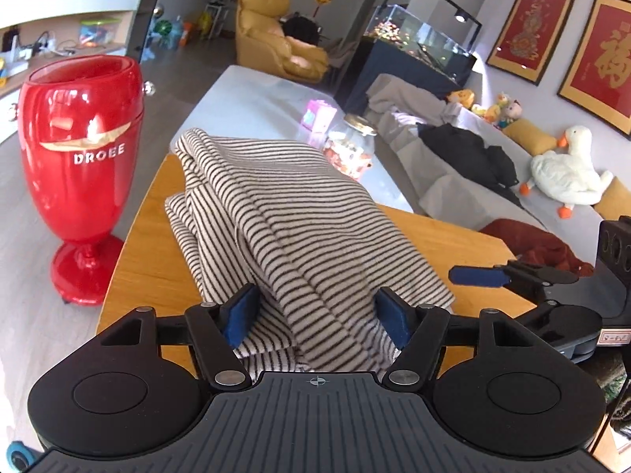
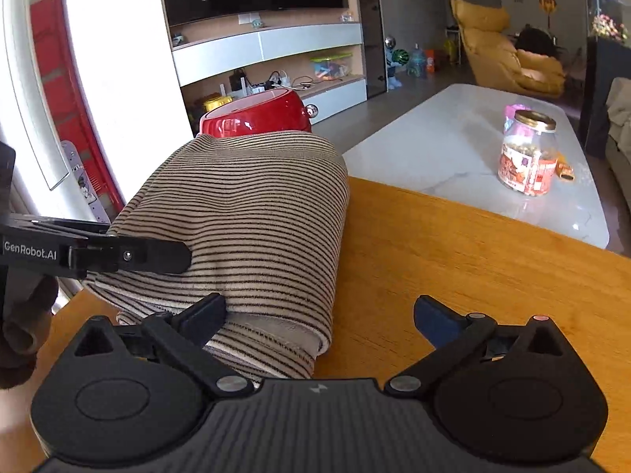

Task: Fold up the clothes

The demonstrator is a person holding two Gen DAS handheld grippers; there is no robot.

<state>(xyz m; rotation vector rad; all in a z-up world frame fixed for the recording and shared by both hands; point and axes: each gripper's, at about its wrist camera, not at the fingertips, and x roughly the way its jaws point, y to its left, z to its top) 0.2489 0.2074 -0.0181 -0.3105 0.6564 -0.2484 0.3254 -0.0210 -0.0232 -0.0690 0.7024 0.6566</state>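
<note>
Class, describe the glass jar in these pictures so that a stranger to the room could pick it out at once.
Start at the wooden table holding the striped garment; beyond its far edge lies a pale marble table. The jar stands there: clear glass, gold lid, red and orange label, unlike the small pink box behind it.

Behind the folded cream-and-black striped cloth (image 2: 244, 213), only the rim of the glossy red goblet-shaped vase (image 2: 256, 116) visible from the right wrist. Under that cloth, much of the orange wooden tabletop (image 2: 453, 260) hidden. Cut off at the frame's left edge: the left gripper (image 2: 185, 254), one black finger showing. Lettering on the gold-lidded clear jar (image 2: 526, 153) too small to read.
</note>
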